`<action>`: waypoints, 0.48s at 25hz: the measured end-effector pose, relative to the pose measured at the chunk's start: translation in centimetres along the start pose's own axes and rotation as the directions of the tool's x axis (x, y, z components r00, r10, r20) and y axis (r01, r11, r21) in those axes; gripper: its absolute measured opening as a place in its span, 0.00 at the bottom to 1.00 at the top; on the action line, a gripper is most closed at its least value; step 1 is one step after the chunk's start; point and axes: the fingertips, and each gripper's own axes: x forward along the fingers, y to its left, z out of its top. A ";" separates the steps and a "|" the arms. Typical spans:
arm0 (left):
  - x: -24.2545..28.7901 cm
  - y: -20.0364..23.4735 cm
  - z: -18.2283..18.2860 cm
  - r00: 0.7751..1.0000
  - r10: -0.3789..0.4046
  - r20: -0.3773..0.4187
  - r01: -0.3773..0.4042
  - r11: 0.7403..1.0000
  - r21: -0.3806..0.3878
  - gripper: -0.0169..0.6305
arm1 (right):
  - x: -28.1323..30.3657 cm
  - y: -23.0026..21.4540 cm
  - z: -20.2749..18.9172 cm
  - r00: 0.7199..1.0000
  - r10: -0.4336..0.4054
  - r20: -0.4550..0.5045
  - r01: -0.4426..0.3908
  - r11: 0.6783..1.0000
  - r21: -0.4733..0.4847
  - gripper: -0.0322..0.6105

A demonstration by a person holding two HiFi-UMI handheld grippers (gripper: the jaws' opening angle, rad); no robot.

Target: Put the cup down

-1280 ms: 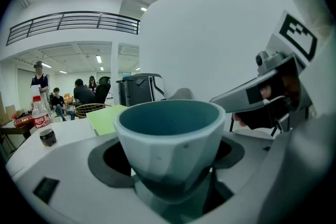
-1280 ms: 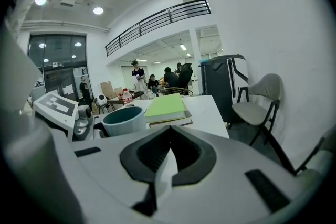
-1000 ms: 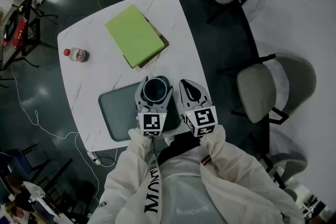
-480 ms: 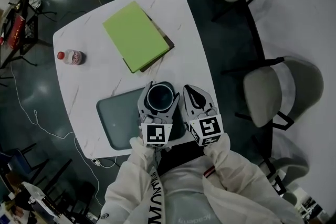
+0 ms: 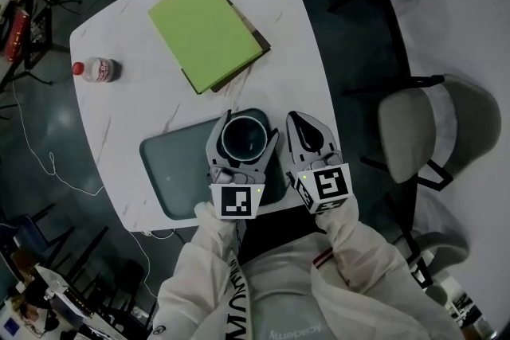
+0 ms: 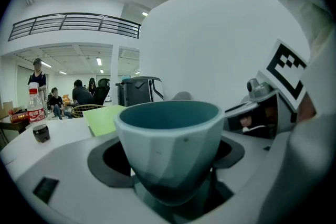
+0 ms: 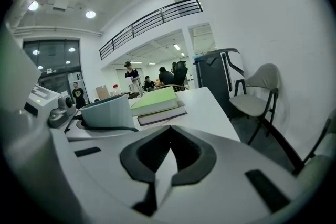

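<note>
Left to right:

- Bottle lies on its side at the counter far-left edge, untouched.
- Grey tray sits at the near edge.
- Left claw is clamped on the teal cup, jaws spread wide around its body. Same grip as a second ago, no release started.
- The cup is upright over the tray's far-right corner, the same spot relative to the tray as before. The apparent shift of the whole scene looks like head camera motion, not the cup.
- The left gripper view shows dark tray under the base. Can't tell if it's touching or just above.
- Right claw is just beside, jaws together, empty, parked off the tray's right edge.
- Green book on its stack is farther back, well apart. Chair is off to the right.

Read: nothing meaningful has changed. The cup is placed or nearly so, and the left jaws haven't let go. The task isn't done until they open and back off without tipping it.
</note>
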 end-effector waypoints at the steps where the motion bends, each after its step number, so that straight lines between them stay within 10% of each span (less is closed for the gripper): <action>1: 0.0 0.0 -0.1 1.000 -0.004 -0.004 0.004 1.000 0.003 0.65 | 0.0 0.1 0.0 1.000 0.001 0.001 -0.001 1.000 0.000 0.06; 12: -0.1 -0.7 -2.9 0.993 -0.009 -0.114 0.001 0.997 -0.071 0.65 | -0.3 0.3 0.4 1.000 0.009 0.000 -0.009 1.000 0.017 0.06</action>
